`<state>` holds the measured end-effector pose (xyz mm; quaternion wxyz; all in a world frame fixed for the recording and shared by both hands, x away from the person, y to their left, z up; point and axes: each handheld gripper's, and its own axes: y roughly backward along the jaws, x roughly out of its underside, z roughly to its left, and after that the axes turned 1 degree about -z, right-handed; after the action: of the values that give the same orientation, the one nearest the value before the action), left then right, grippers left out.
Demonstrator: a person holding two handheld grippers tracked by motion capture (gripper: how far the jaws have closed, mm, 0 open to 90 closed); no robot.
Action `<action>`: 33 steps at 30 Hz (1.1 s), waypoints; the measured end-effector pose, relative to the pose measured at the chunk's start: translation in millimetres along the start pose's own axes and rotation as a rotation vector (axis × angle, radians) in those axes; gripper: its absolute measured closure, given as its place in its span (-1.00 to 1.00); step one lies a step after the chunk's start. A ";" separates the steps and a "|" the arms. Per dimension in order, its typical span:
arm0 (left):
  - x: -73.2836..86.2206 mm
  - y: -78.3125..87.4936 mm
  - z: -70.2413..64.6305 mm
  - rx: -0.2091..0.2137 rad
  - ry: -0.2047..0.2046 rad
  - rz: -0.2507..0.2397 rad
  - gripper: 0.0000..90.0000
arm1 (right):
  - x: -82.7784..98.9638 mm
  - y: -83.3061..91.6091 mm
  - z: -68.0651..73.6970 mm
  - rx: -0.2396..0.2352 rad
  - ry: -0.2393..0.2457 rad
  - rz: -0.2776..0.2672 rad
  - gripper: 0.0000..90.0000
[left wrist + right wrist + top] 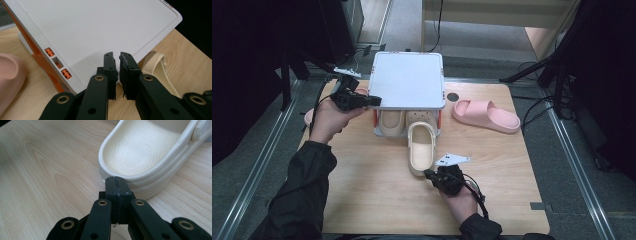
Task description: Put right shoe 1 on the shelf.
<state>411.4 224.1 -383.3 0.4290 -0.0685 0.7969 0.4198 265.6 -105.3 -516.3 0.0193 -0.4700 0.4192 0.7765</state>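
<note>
Cream clog (422,148) on table (377,200), toe under white shoe rack (408,80), right tongs (117,180) fully closed, empty, tips at clog heel, left tongs (117,58) nearly closed, gripping rack's top-panel edge.

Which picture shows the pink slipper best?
The high view: the whole pink slipper lies in sight on the wooden table, right of the white rack. The left gripper view catches the edge of some pink shoe; the right gripper view looks at the cream clog.
</note>
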 end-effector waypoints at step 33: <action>0.6 0.1 2.1 0.015 0.007 -0.003 0.84 | -22.2 -16.1 -5.5 0.044 0.067 0.007 1.00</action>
<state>412.3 225.9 -384.3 0.4271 -0.0679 0.8014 0.4131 288.8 -90.5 -511.1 0.0127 -0.4937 0.4383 0.7510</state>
